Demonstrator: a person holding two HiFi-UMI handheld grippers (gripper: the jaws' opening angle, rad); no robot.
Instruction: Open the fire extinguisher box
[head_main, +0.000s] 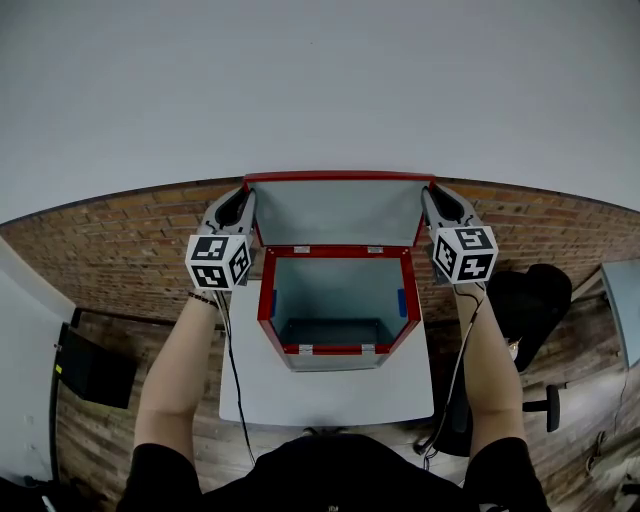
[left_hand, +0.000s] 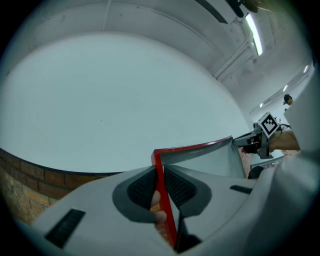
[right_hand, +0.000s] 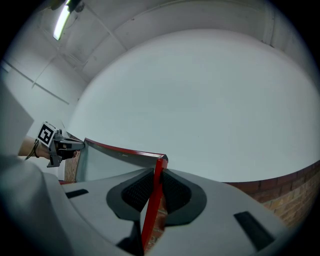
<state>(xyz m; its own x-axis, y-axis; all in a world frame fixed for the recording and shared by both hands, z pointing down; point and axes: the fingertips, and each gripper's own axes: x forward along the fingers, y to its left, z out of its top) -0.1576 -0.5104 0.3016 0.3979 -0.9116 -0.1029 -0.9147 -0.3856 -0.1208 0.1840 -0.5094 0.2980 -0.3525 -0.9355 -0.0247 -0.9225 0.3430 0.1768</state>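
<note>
Box looks essentially open. The red-framed grey metal fire extinguisher box (head_main: 335, 350) sits mid white desk (head_main: 330, 395), mouth up, long axis left-right across the desk. Its red-edged lid (head_main: 340, 212) stands near upright toward the desk's far side. Left gripper (left_hand: 161, 187) and right gripper (right_hand: 152, 192) fingers are clenched on the lid's side edges. Remaining, I'd say: release.

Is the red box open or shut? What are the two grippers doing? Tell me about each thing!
Box: open, looks empty inside.
Lid: swung up, standing at the back of the box.
Left gripper: shut on the lid's left edge.
Right gripper: shut on the lid's right edge.
</note>
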